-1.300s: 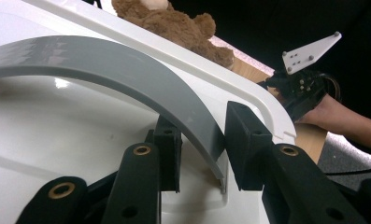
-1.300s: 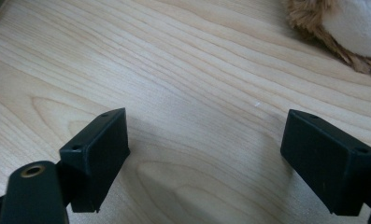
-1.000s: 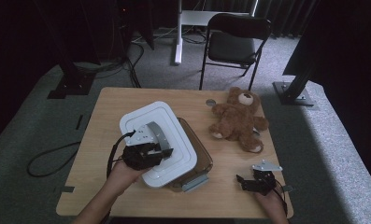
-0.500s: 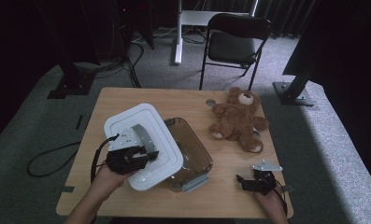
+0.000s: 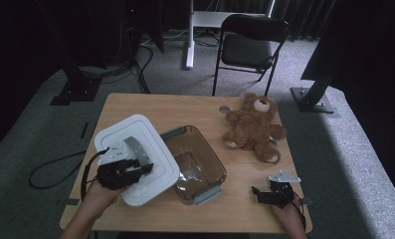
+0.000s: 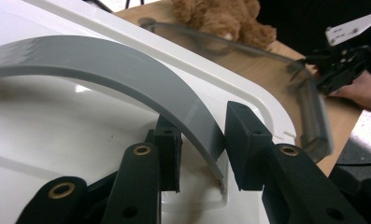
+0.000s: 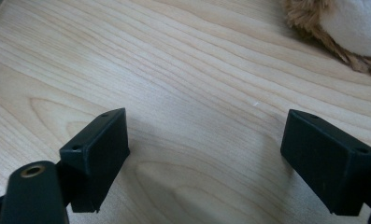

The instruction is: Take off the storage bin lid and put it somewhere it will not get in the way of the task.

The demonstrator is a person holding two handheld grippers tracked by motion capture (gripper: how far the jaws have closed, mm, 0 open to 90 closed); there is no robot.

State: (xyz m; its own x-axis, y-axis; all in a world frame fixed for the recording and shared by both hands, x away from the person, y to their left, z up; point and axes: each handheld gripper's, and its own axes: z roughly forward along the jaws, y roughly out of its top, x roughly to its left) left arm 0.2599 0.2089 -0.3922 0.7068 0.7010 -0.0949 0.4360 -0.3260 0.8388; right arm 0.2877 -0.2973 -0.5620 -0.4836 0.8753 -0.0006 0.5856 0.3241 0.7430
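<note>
Left fingers [image 6: 202, 149] clamp lid [image 5: 135, 158] handle [image 6: 127, 79]; lid tilted, long axis diagonal; right fingers [image 7: 204, 163] open

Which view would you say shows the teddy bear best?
The high view: the whole teddy bear lies on the table. The left gripper view catches its fur at the top edge; the right gripper view, one paw.

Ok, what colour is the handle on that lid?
Grey, a curved handle on the white lid. It shows best in the left gripper view.
</note>
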